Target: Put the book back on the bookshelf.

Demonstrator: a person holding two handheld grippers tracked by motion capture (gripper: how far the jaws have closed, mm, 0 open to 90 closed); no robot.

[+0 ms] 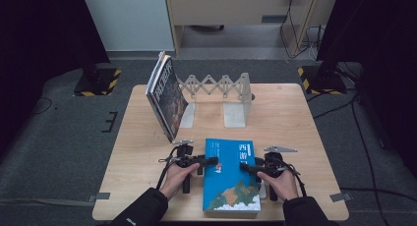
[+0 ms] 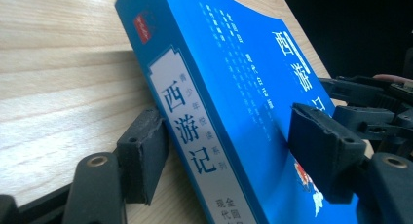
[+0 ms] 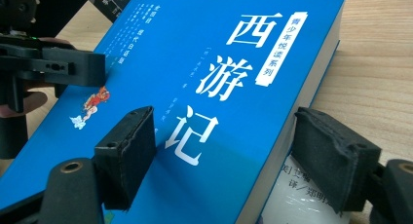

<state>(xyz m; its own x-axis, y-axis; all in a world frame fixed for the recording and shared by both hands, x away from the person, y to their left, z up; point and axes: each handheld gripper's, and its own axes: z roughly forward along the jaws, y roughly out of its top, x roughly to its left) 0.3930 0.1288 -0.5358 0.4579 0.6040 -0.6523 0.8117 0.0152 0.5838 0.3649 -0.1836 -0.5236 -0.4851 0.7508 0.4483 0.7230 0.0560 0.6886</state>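
A blue paperback (image 1: 231, 177) with white Chinese title lettering lies cover-up at the front of the wooden table (image 1: 295, 118). My left gripper (image 1: 211, 162) reaches in from the book's left side. In the left gripper view its jaws (image 2: 234, 156) straddle the spine edge (image 2: 195, 136), one pad under it and one on the cover, both against the book. My right gripper (image 1: 248, 169) comes from the right; its jaws (image 3: 229, 160) clamp the page edge of the book (image 3: 204, 87), one pad on the cover, the other at the underside. A hand holds each gripper.
A dark-covered book (image 1: 167, 96) leans tilted against the left end of a pale expandable book rack (image 1: 221, 88) at the back of the table. Something white with printed text (image 3: 292, 185) peeks from under the blue book's right edge. Stand bases with hazard tape (image 1: 319, 81) sit on the floor.
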